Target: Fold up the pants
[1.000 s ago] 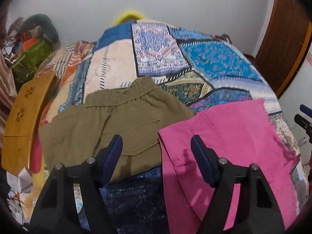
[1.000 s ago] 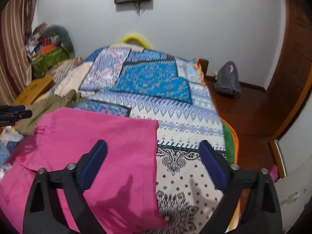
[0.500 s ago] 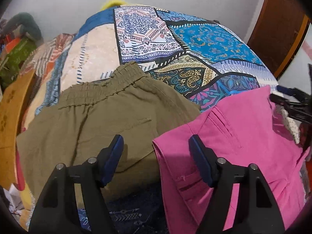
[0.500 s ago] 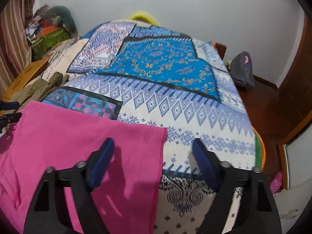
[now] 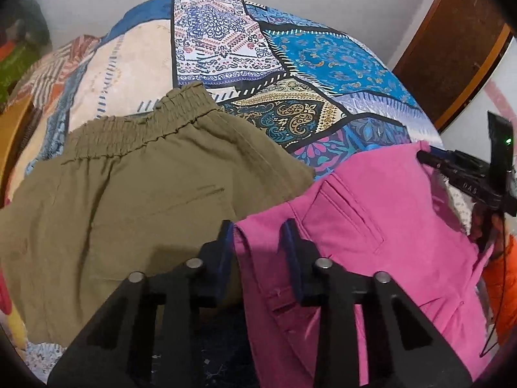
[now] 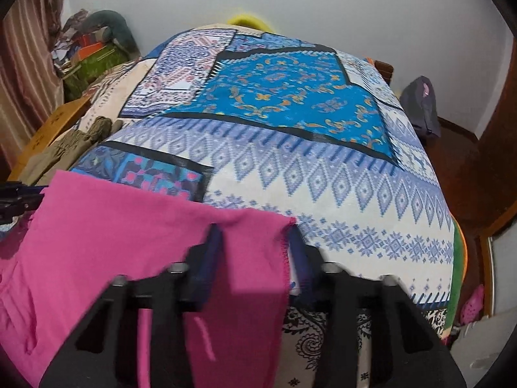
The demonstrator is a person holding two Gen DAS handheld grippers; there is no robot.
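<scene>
Pink pants [image 5: 381, 226] lie spread on the patchwork bedspread [image 5: 290, 64]. My left gripper [image 5: 258, 242] has its jaws narrowed around the pants' waistband corner, the fabric edge between the pads. My right gripper [image 6: 255, 255] has its jaws narrowed around the frayed hem corner of the pink pants [image 6: 129, 245]. A gap still shows between each pair of pads. The right gripper also shows in the left wrist view [image 5: 465, 174], at the pants' far edge.
Olive-green pants [image 5: 129, 194] with an elastic waist lie left of the pink pair, overlapping its edge. A wooden board [image 6: 48, 129] and clutter stand at the bed's left. A dark bag [image 6: 423, 106] sits on the floor at right, by a wooden door.
Both grippers have moved down and forward onto the pink pants, and their jaws have narrowed from wide open around the fabric corners.
</scene>
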